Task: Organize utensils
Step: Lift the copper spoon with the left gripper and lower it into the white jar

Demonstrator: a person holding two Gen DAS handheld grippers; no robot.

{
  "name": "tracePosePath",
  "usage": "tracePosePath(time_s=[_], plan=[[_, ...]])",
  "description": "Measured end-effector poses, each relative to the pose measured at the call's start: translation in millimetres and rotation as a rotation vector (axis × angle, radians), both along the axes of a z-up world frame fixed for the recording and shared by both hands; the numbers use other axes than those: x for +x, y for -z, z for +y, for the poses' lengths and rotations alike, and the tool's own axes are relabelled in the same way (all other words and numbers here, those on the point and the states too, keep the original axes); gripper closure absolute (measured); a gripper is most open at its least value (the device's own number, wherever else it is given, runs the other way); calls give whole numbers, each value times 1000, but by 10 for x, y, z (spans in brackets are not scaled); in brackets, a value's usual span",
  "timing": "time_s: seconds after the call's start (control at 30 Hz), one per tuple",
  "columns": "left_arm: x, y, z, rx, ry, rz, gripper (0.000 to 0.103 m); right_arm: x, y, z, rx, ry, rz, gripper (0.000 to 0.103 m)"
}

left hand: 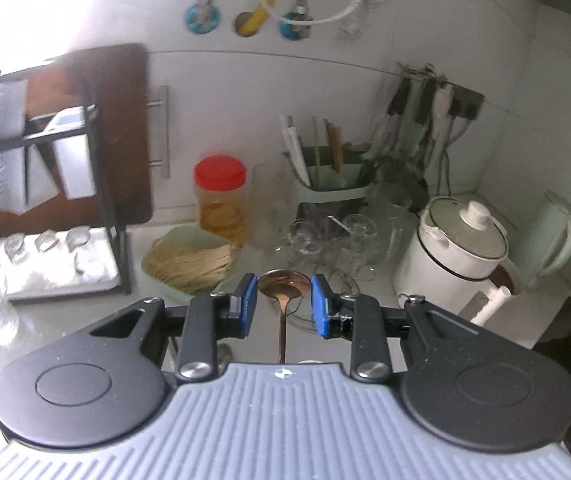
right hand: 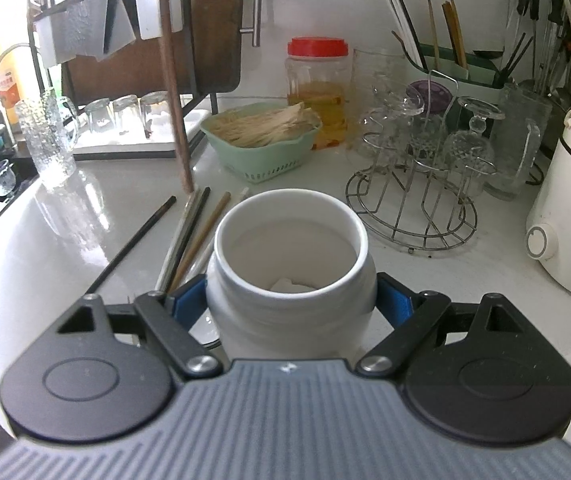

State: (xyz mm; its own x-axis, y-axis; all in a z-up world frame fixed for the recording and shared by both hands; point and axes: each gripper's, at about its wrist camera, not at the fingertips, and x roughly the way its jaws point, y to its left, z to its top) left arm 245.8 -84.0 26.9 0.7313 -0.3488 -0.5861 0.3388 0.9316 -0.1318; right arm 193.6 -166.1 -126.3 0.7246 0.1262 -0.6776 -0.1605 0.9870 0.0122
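Counter (right hand: 65, 240) below: right tool (right hand: 291, 300) tilted down, clamping jar (right hand: 291, 280).

On the white table (right hand: 85, 208), loose chopsticks (right hand: 189, 236) lie left of the white ceramic jar (right hand: 291, 280); the round wire glass rack (right hand: 413, 208) stands right of it.

copper spoon (left hand: 283, 286): bowl forward | white jar (right hand: 291, 260): upright, open | chopsticks (right hand: 189, 236): loose on counter

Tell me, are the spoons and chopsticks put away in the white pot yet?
Not yet. The white jar looks nearly empty, with only something pale at the bottom. The right gripper holds it steady. A copper spoon sits between the left gripper pads; whether it is pinched is unclear. Several chopsticks lie on the counter beside the jar, waiting to go in.
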Motion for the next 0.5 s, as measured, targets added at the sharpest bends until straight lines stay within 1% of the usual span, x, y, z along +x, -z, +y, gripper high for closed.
tracePosePath(time_s=[0.03,0.17,0.4,0.5], plan=[[24,36,-57,12,23,-7,69,-1,1,-4,2,-1,0,13],[145,187,-233,53,75,19,69,-3,6,-2,2,-6,-9,13],[371,413,-428,109,137,119,69,-8,23,-2,3,-10,-24,13],[413,478,-503,146,191,154,69,35,13,-21,3,-26,-17,13]])
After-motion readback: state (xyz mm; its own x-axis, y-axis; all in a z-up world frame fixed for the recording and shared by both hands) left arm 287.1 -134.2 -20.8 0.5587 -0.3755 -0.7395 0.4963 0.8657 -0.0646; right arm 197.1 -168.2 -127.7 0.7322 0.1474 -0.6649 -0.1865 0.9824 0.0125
